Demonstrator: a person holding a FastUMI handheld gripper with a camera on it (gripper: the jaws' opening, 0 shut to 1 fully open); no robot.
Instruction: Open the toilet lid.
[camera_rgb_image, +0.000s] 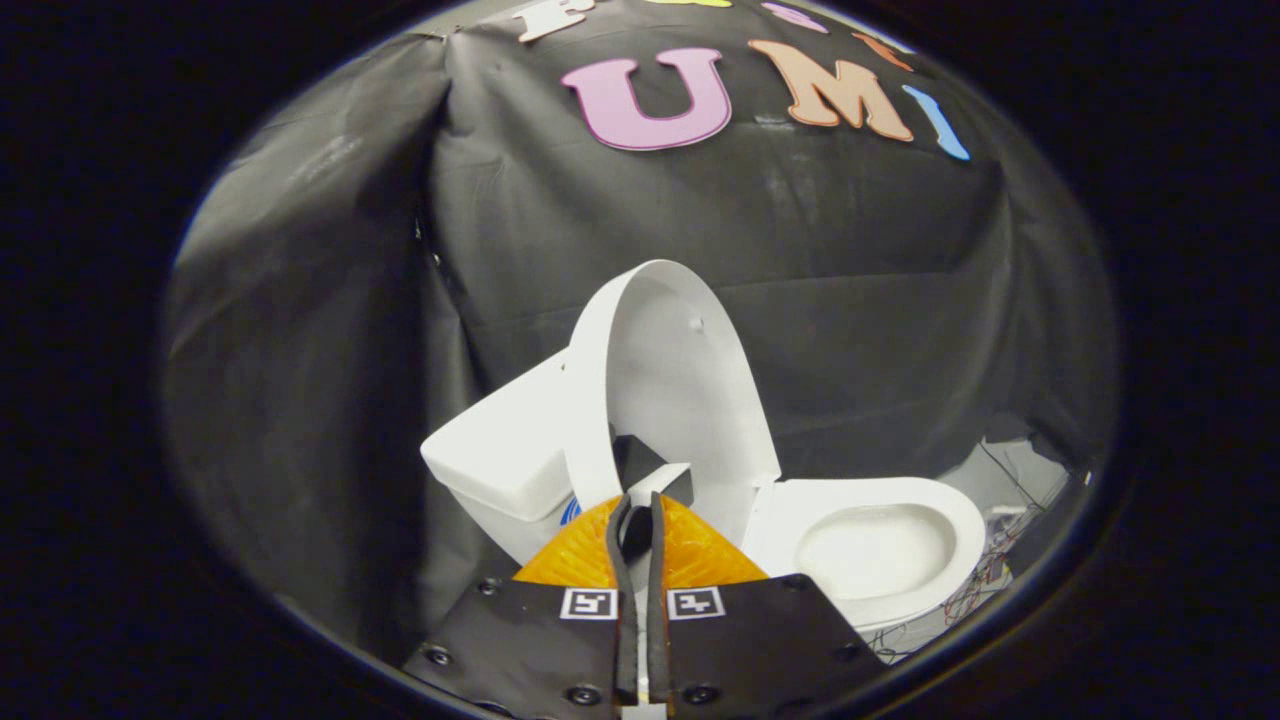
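1. Black cloth wall (330, 330) closes the booth behind and to the side of the toilet, its folds hanging just behind the cistern; open room lies above the lid's top edge
2. Toilet lid (690, 400), white, stands raised and upright, its inner face turned toward the bowl; its curved rim arcs just beyond the fingertips
3. Cistern (500, 450), white, sits behind the lid, touching the wall's folds or nearly so
4. Bowl (870, 550) lies open beside the fingers, its seat rim exposed
5. Loose wires (985, 575) lie on the floor past the bowl's far edge
6. Gripper (640, 520): fingers pressed together, nothing between them, tips at the lid's lower edge; contact cannot be told
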